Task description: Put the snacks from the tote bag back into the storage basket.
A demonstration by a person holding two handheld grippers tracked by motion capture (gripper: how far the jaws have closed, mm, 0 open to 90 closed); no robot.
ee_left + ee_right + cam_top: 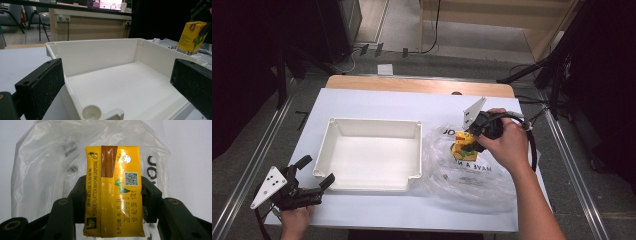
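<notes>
A yellow drink carton is clamped between the two jaws of my right gripper, held above a clear plastic bag. In the high view the right gripper holds the carton over the bag, just right of a white tray. My left gripper rests at the table's front left corner, open, with nothing between its jaws. Its view looks into the tray and catches the carton lifted at the far right.
The tray stands on a white table top with a wooden strip along the far edge. Metal rails run down both sides of the table. Stands and cables occupy the floor beyond.
</notes>
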